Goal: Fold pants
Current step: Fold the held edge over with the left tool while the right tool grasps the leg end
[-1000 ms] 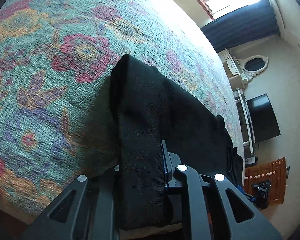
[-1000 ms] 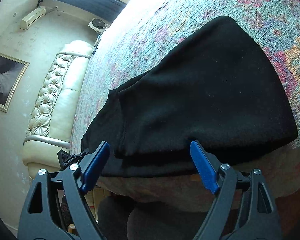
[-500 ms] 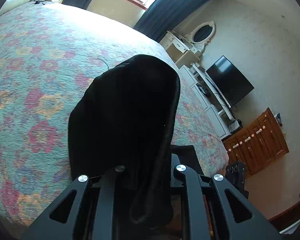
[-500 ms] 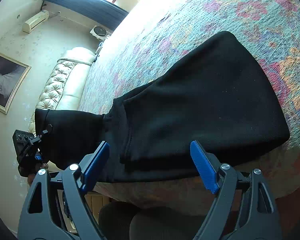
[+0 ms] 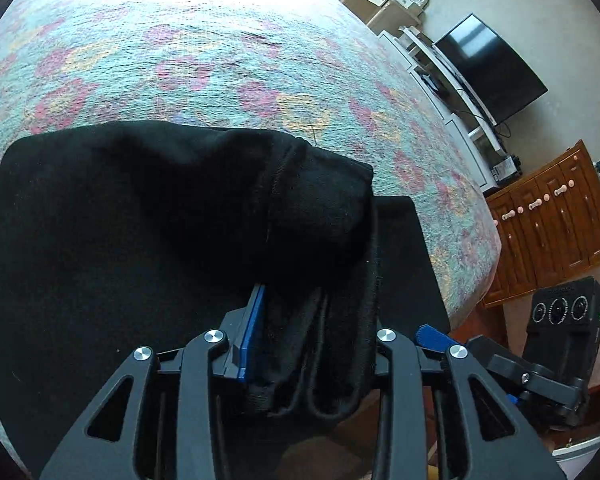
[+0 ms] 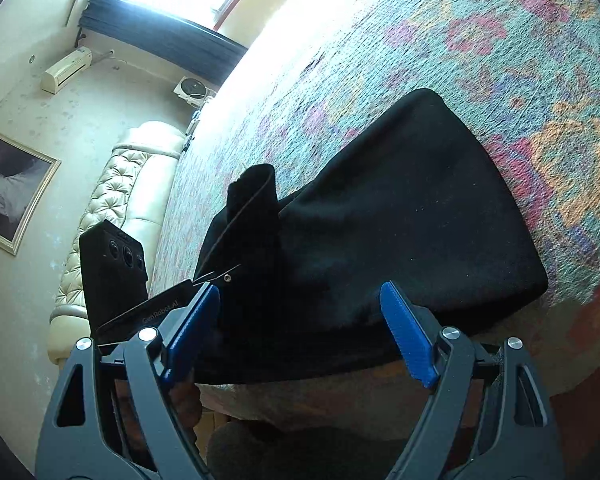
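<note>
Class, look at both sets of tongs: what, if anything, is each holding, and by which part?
Left tongs: the black pants' bunched end lies between them, jaws just opening. Right tongs: open, holding nothing.

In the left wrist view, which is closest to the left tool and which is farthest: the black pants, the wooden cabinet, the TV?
1. Black pants: bunched between the left tool's fingers.
2. Wooden cabinet: right, past the bed's corner.
3. TV: upper right, against the wall.
</note>
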`<state>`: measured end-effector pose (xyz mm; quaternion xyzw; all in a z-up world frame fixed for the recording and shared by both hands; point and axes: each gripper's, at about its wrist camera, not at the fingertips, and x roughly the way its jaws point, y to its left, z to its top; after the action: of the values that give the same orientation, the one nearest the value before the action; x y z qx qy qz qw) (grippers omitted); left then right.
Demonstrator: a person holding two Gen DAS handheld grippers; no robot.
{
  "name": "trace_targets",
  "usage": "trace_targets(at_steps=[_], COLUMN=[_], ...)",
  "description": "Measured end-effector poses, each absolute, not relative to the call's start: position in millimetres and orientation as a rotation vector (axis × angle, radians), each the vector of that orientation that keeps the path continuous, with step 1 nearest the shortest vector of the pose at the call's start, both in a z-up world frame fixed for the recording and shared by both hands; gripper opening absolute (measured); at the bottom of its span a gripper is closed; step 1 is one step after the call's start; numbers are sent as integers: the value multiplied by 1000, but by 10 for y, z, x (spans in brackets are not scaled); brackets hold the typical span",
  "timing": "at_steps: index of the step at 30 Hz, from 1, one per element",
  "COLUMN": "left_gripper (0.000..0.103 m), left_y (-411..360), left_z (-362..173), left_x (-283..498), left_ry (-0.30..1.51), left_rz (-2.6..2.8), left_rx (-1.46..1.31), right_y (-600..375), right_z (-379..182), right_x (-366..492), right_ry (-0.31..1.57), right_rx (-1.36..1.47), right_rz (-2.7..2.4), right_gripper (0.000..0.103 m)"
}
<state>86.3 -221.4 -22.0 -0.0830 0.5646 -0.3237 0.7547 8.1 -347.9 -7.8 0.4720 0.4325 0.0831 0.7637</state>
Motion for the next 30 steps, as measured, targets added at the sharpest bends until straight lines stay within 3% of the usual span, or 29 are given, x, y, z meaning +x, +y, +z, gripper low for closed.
trace_targets(at_steps=[5,10,13,20,24,28,30], left_gripper=[55,73,73,73,73,73,73], left_y=[-1869,-1166,-651,320,511,401,336], left_z=[78,396,350,-321,-580,-586,-592], left_x=[779,625,639,672,697,711,709], left_ry=[1198,1040,1000,1100,1164,1179,1192], left_rz=[-795,-750,-648,-467,-431,-458,-474], left_rx=[-396,-473,-515,-778,-903,-855,-837], right_y=[-3518,-3470,-3429,-3253,-3045,-2858,-2821], right_z=[-84,-113,-105,-260,-293,-274,-274], right_x=[75,186,347,757,828,801,795], right_ry=[926,963,987,1086,1120,1137,1141], right_rx=[1034,1057,1021,912,879,819,798], right_rz=[201,264,316,318,383,417,418], right_gripper=[83,83,83,83,83,83,71])
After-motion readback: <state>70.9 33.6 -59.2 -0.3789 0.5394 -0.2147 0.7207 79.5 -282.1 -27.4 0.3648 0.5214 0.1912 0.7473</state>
